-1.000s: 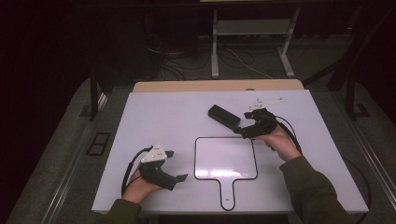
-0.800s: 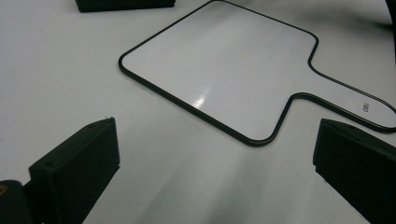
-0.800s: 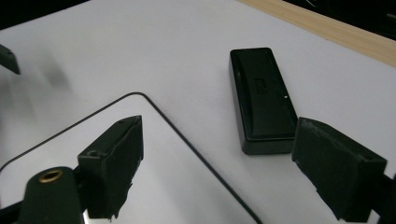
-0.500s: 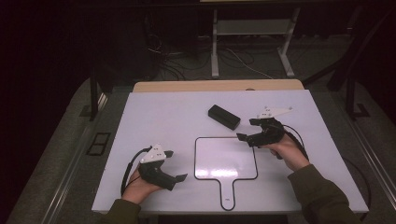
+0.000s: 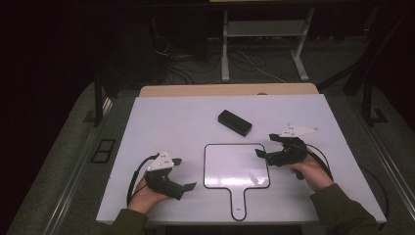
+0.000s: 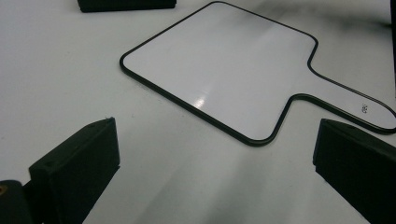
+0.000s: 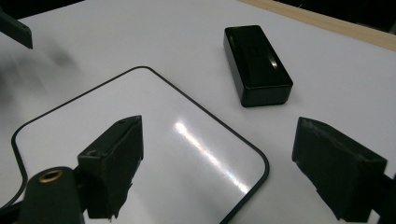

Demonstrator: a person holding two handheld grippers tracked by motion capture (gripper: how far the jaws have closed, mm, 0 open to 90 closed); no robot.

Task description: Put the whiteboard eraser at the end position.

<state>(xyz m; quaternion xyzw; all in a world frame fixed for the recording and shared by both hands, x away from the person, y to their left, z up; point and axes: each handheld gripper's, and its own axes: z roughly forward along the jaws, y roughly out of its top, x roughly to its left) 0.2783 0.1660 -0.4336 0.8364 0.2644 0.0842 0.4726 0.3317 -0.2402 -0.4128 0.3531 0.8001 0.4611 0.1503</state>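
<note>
One white paddle-shaped board with a black rim (image 5: 236, 166) lay flat; one black rectangular block (image 5: 235, 122) sat just beyond its far edge. My right gripper (image 5: 264, 147) and left gripper (image 5: 182, 174) flanked the board, wide open, empty.

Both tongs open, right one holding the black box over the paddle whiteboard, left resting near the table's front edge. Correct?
Not quite: the right tongs hold nothing. The high view shows the black box lying on the table beyond the paddle whiteboard, apart from it; the right gripper view shows it beyond the open, empty jaws. The rest stands: both tongs are open, and the left tongs rest near the front edge.
</note>
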